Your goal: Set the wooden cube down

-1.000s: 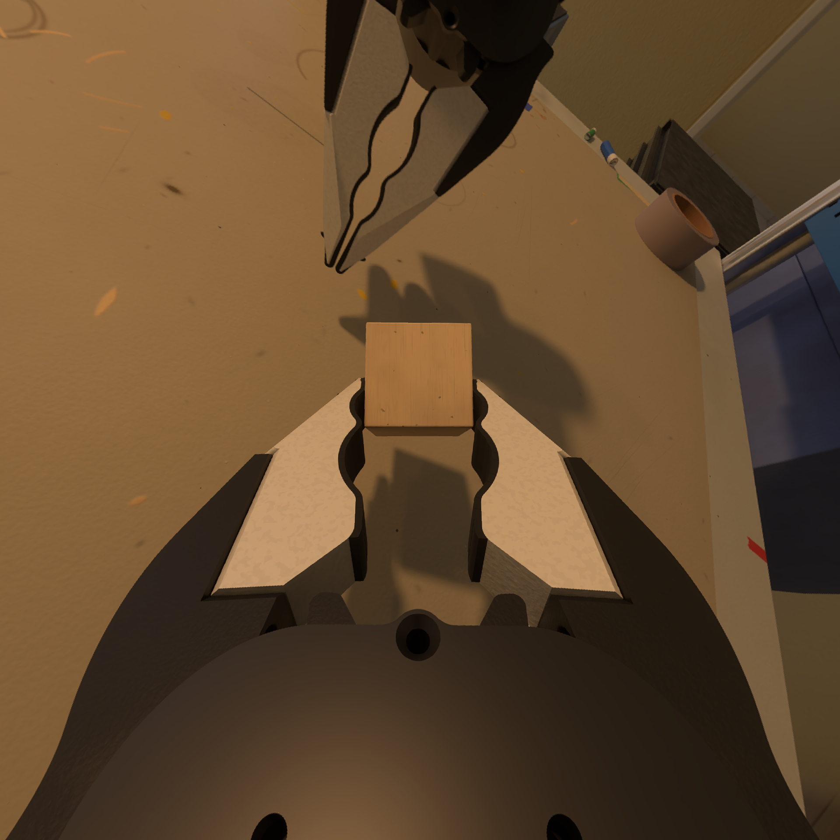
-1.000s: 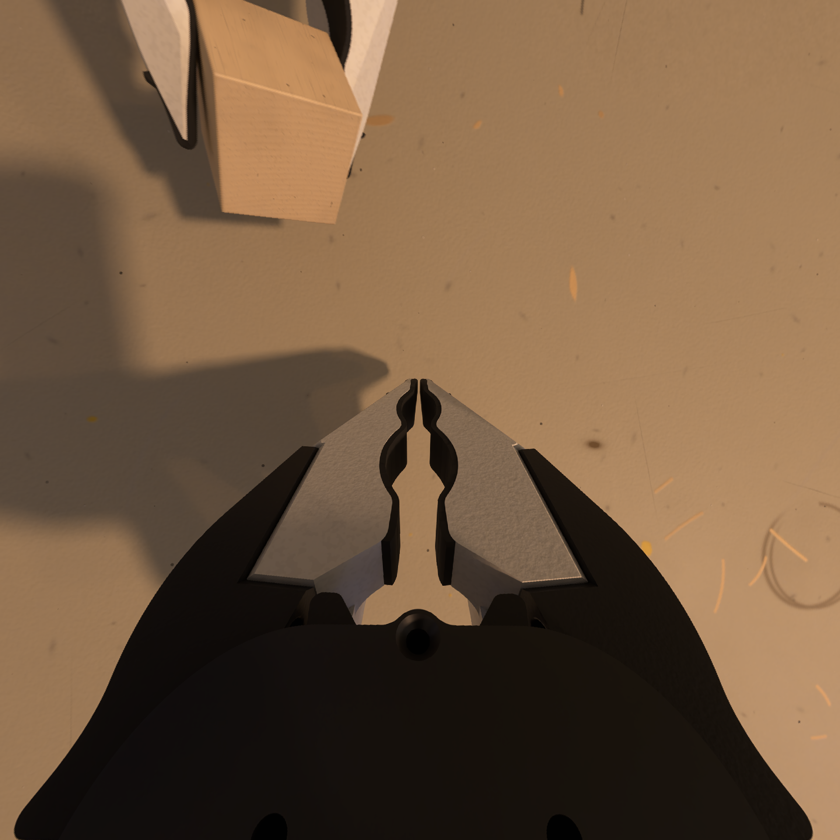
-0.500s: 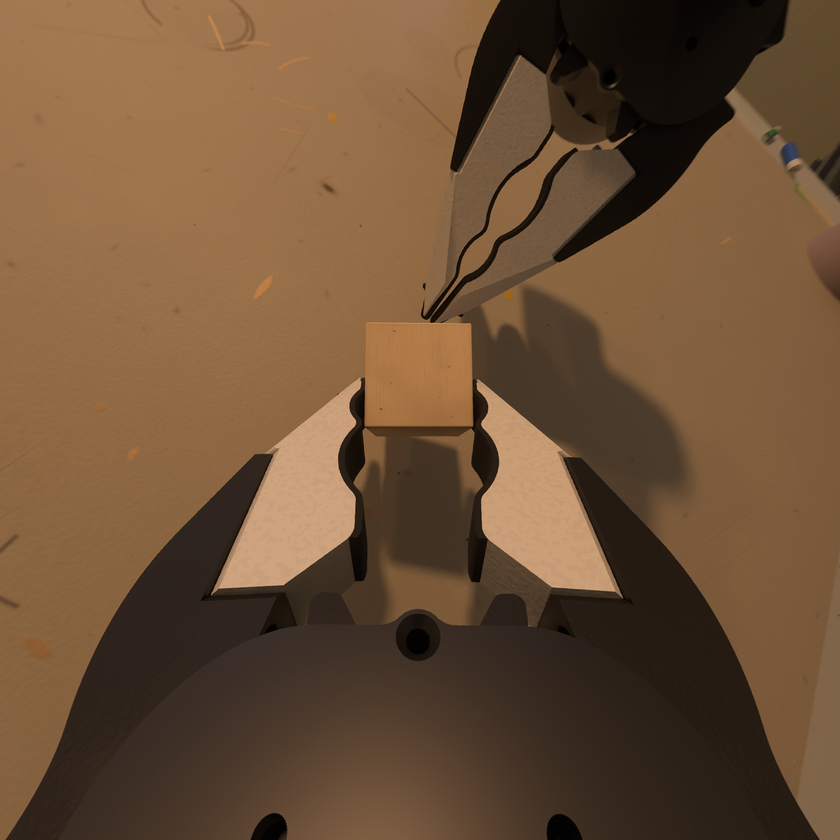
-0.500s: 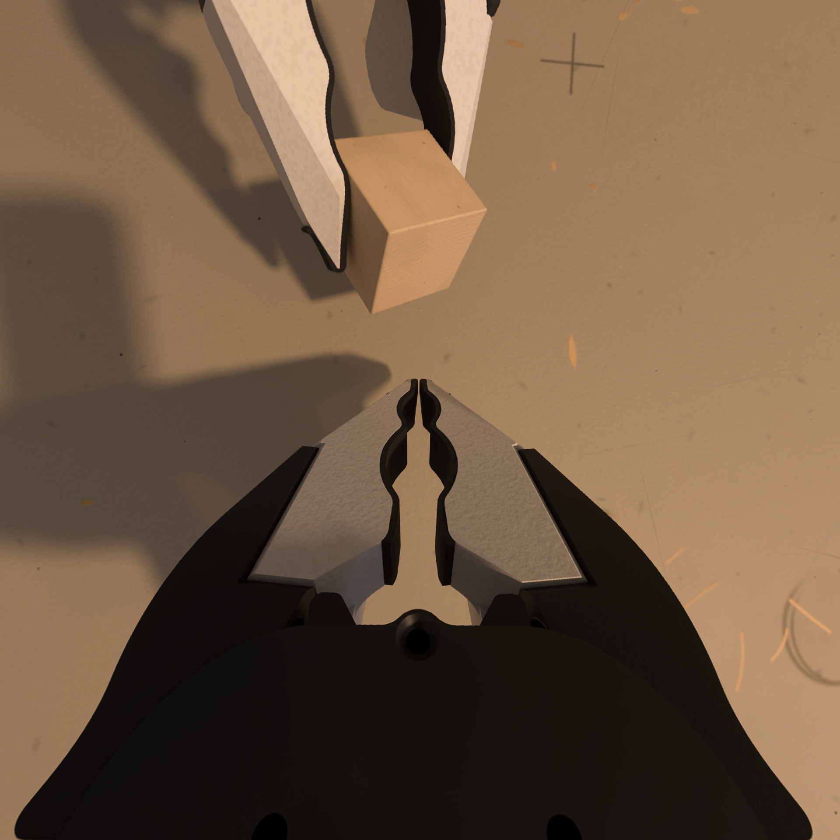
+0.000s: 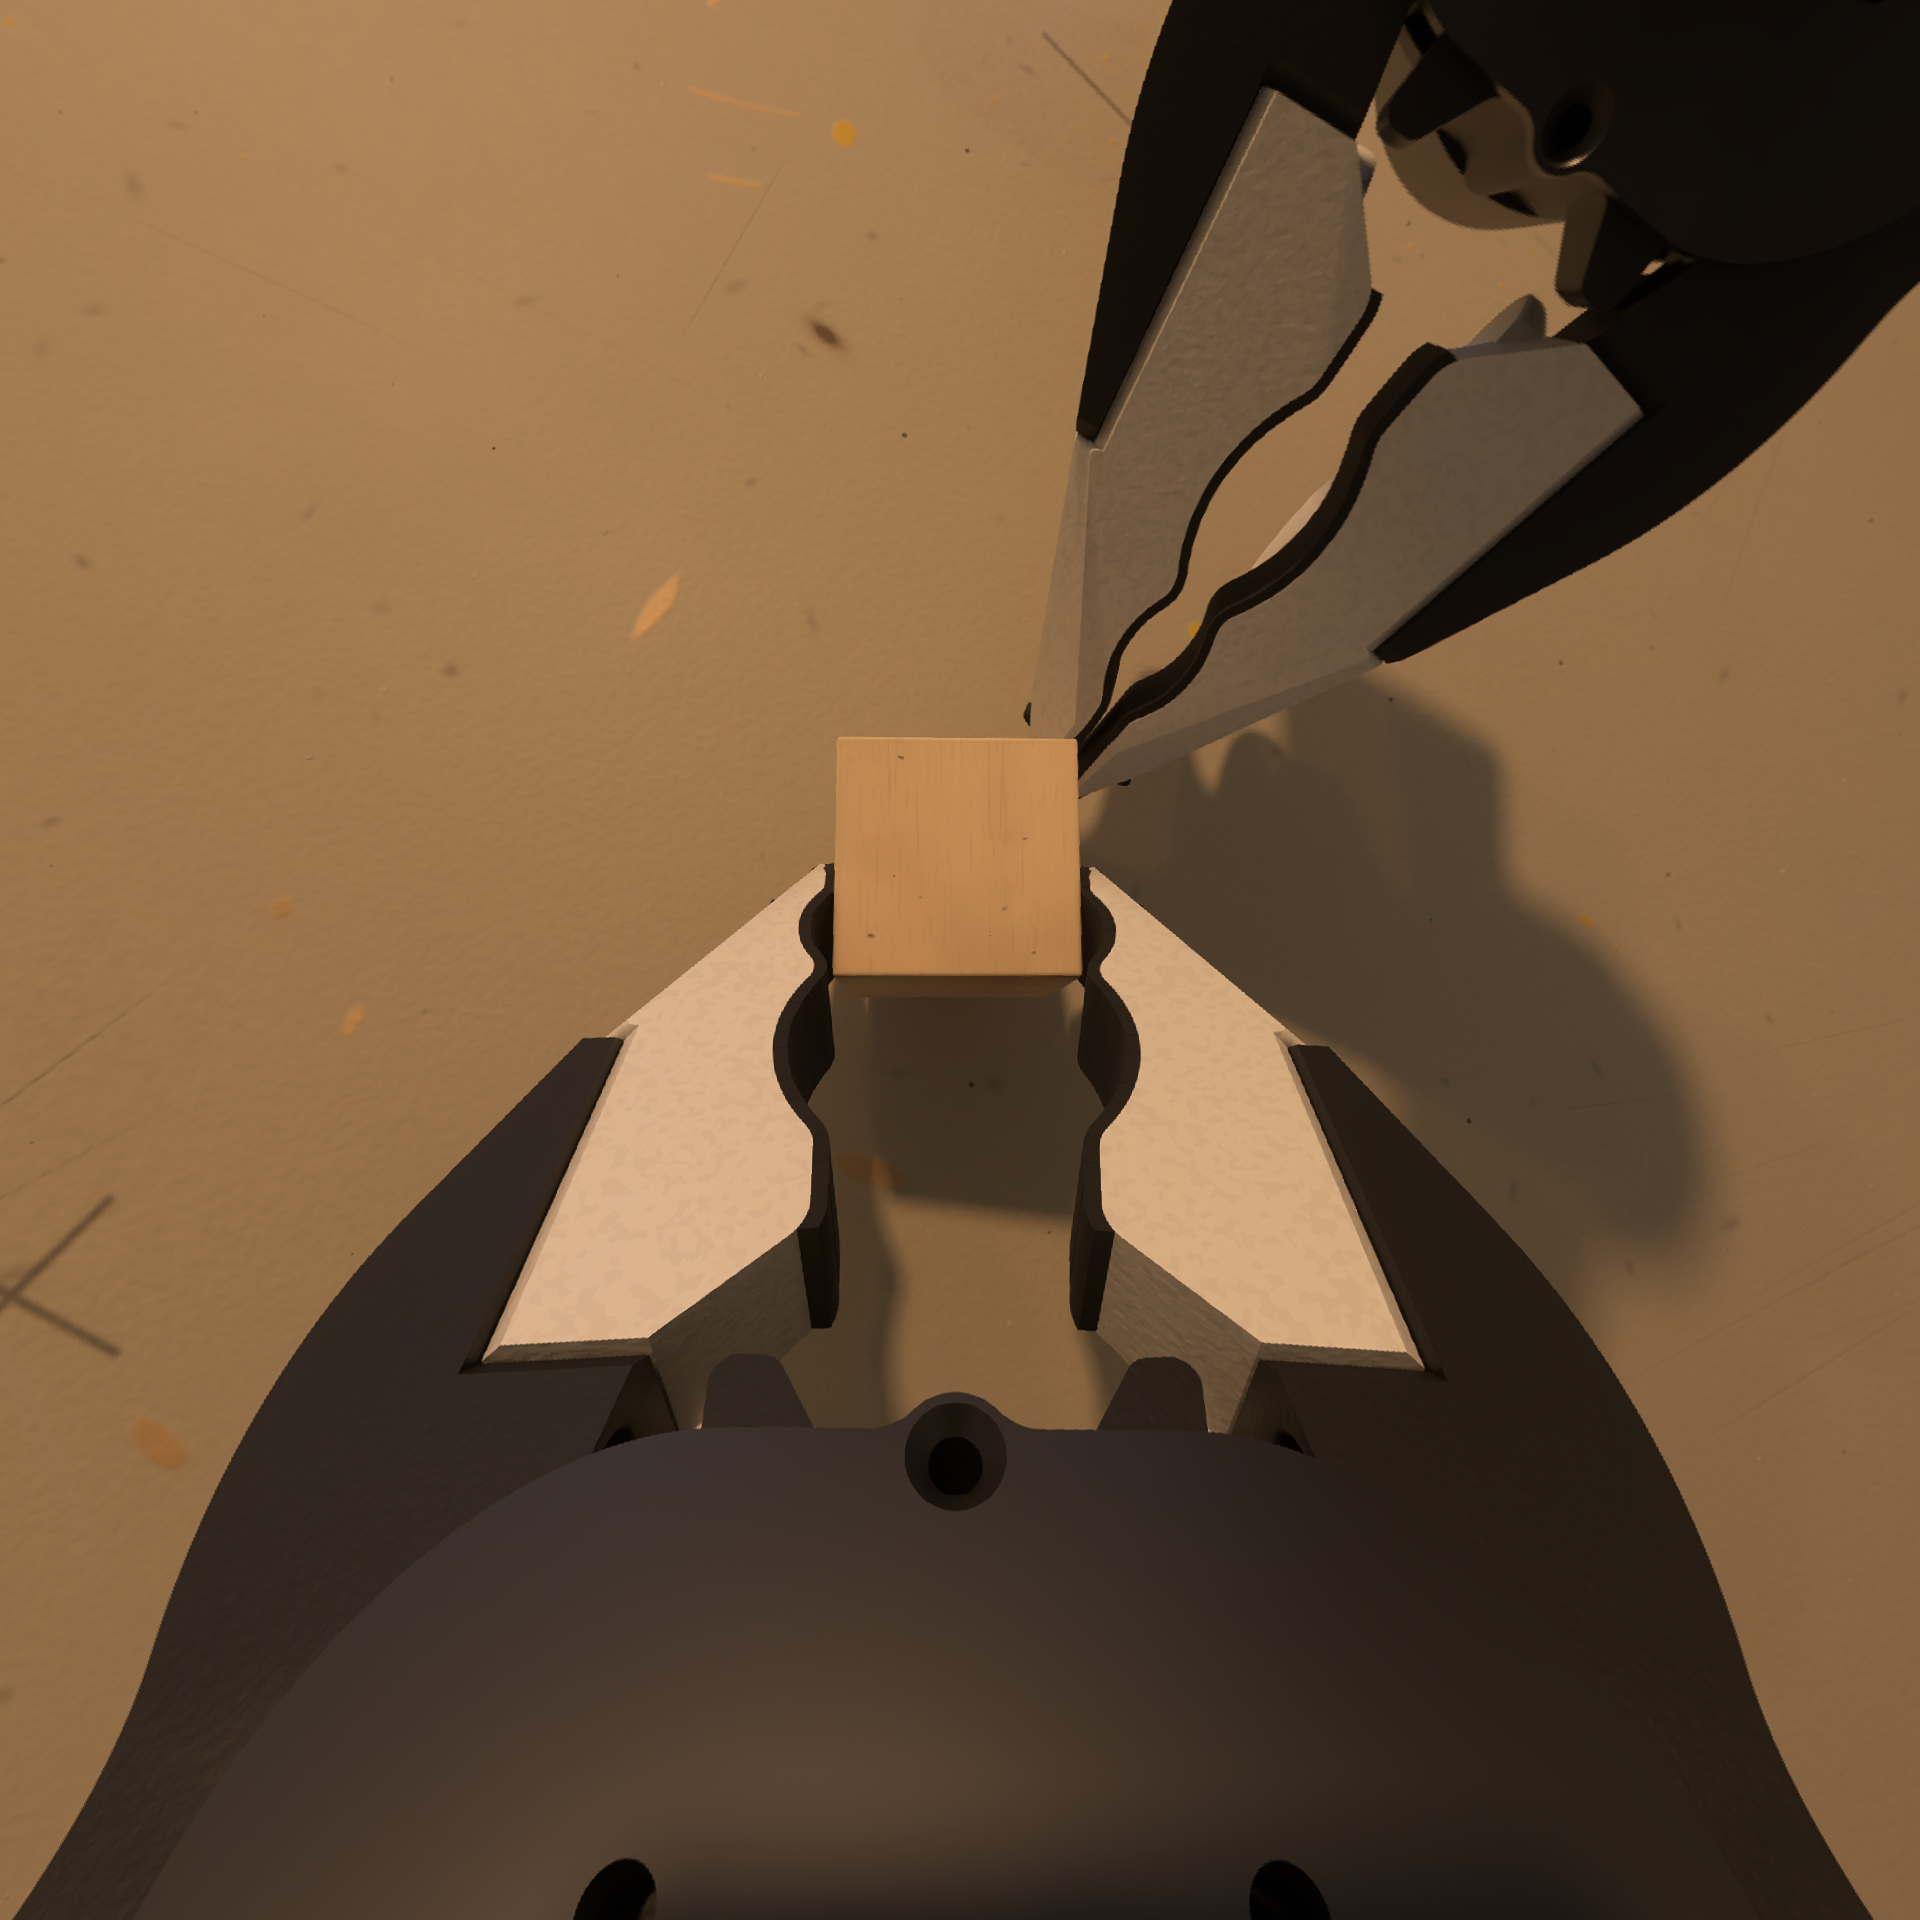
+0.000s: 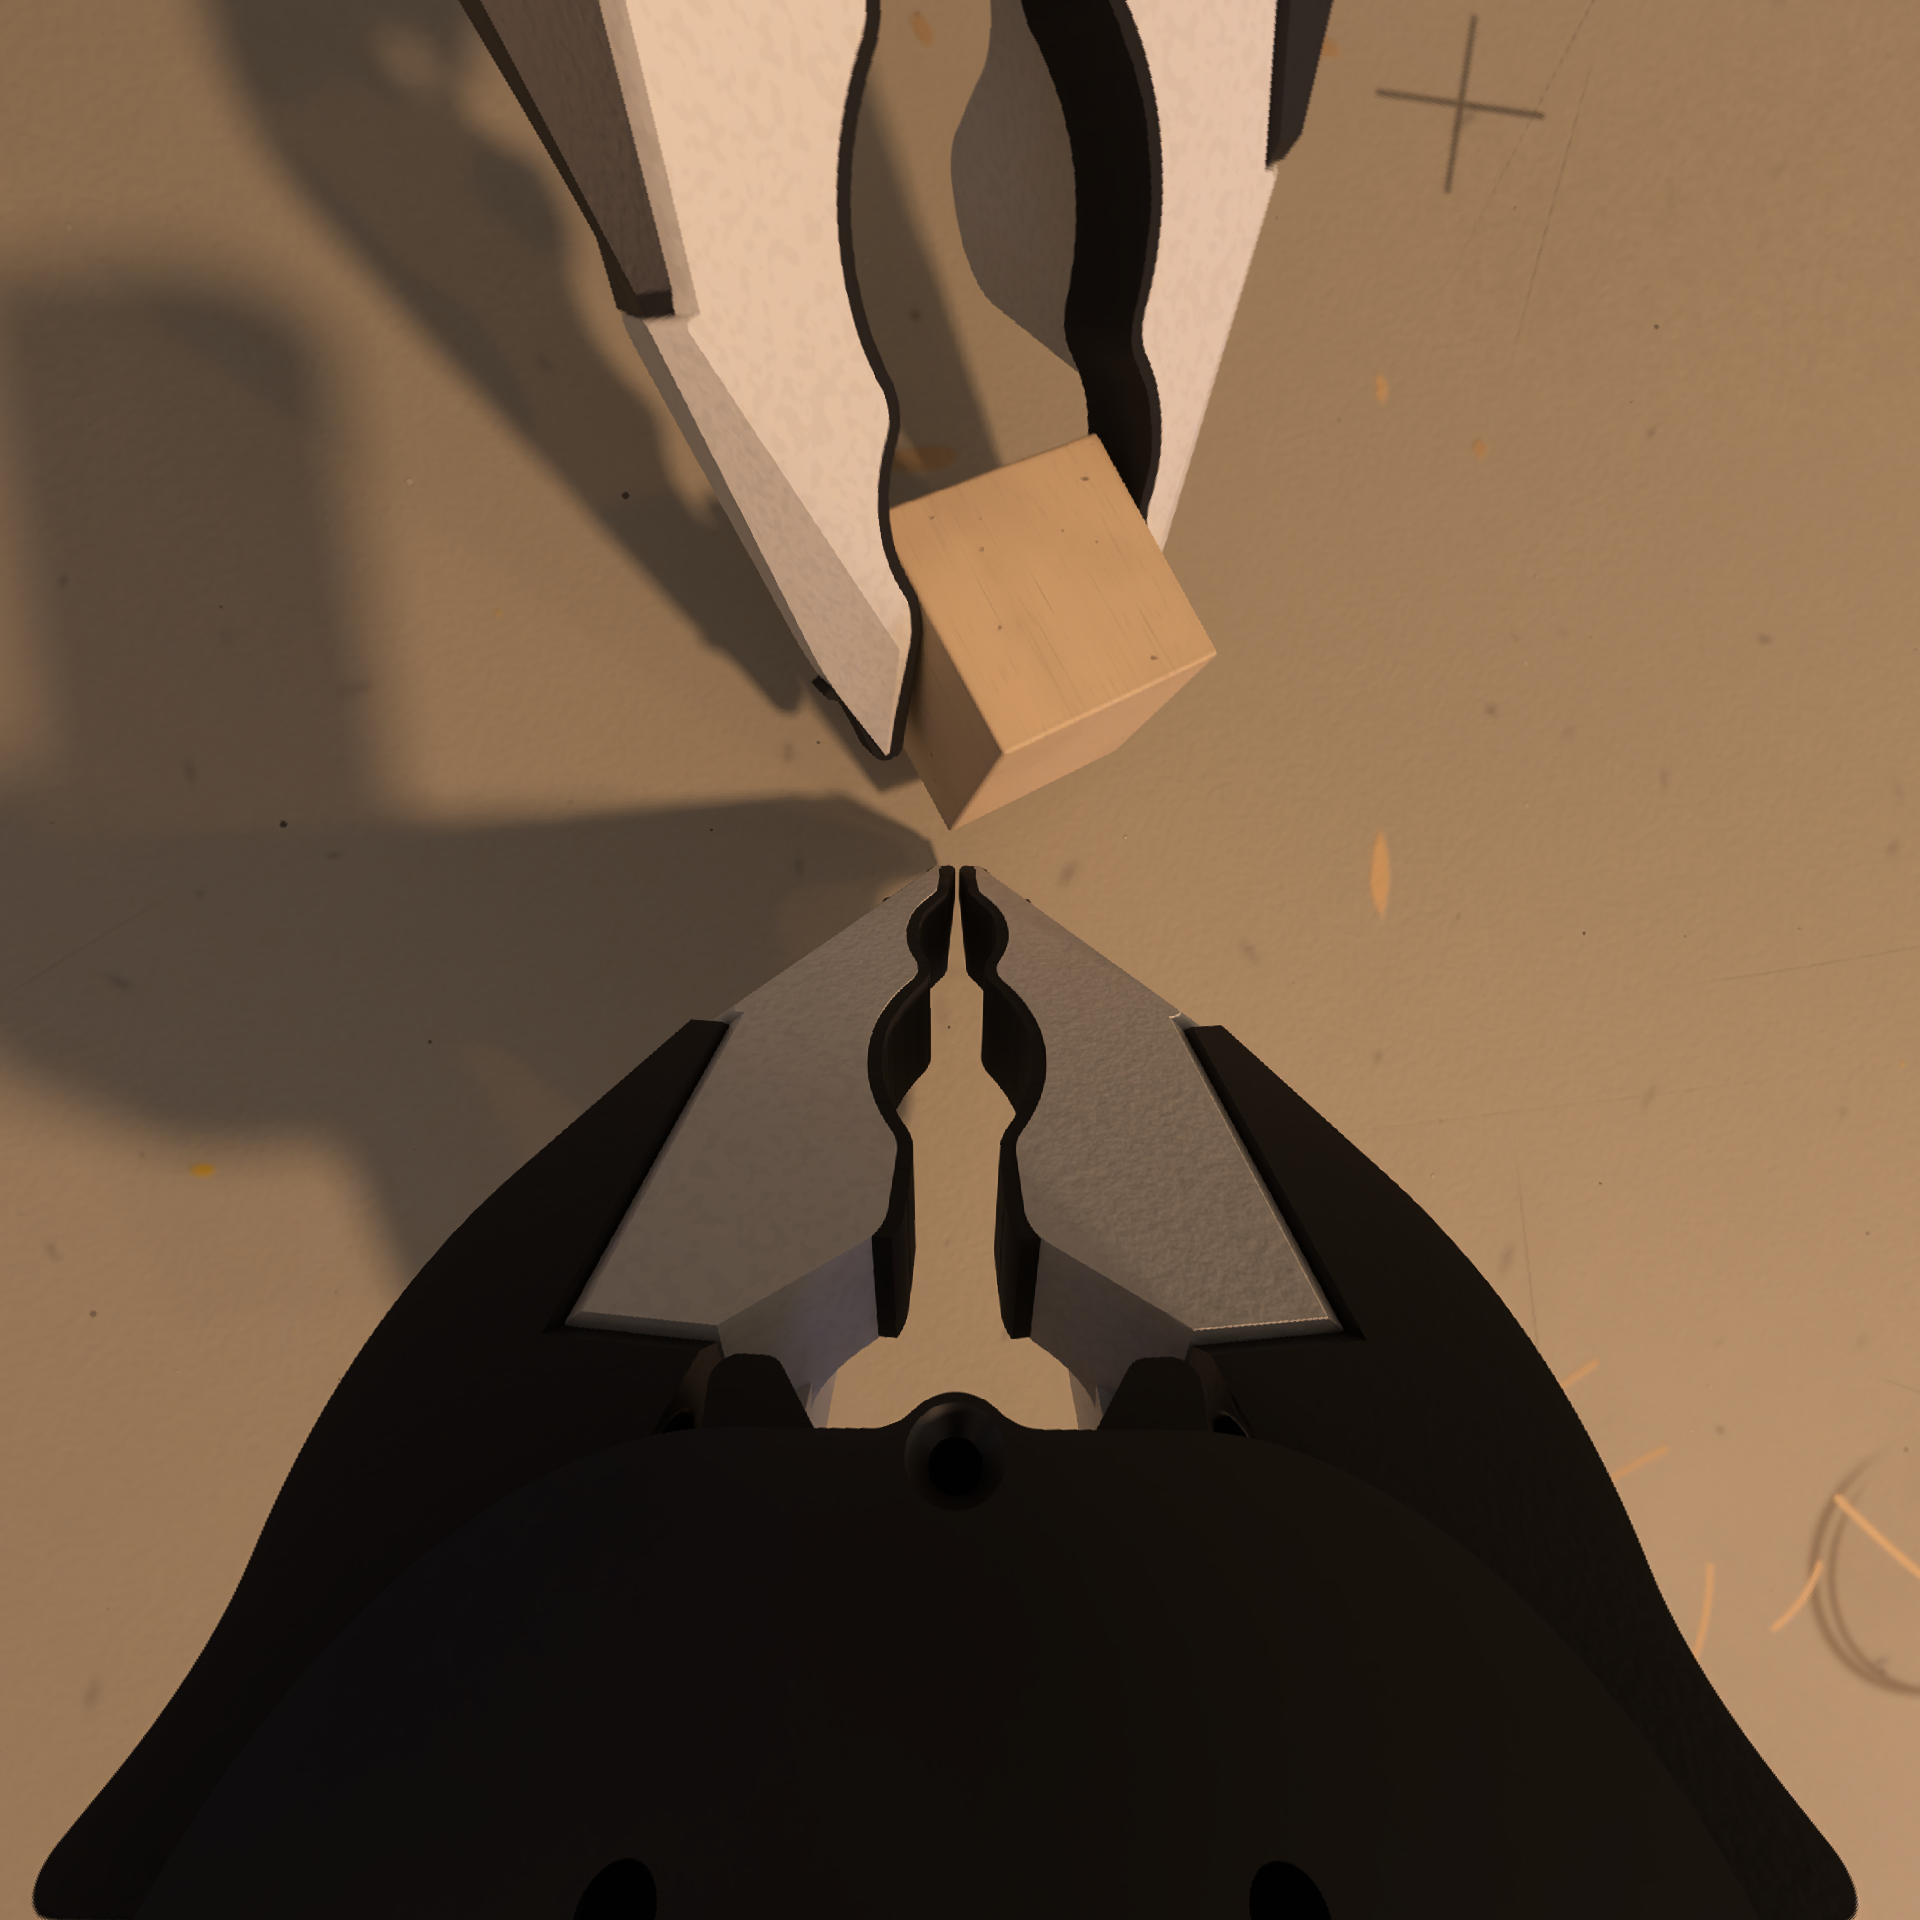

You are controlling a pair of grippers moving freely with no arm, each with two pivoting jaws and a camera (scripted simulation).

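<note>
Scuffed tan desk [image 5: 416,520], flecked with chips, a pencilled cross at one side. Left hand-held gripper [image 5: 956,914] clamps the wooden cube [image 5: 956,857] at its fingertips, cube seemingly just above the desk, its shadow close beneath. Right hand-held gripper [image 6: 956,883] is closed and empty, tips just beside the cube's near corner. Judgement: straight descent remains; the left one alone carries it; the right crowds the landing spot.

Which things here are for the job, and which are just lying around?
For the job:
wooden cube
left gripper, shut on the cube
tabletop, where the cube goes

Just there:
right gripper, shut and empty, tips close to the cube
pencilled cross
orange flecks
</note>
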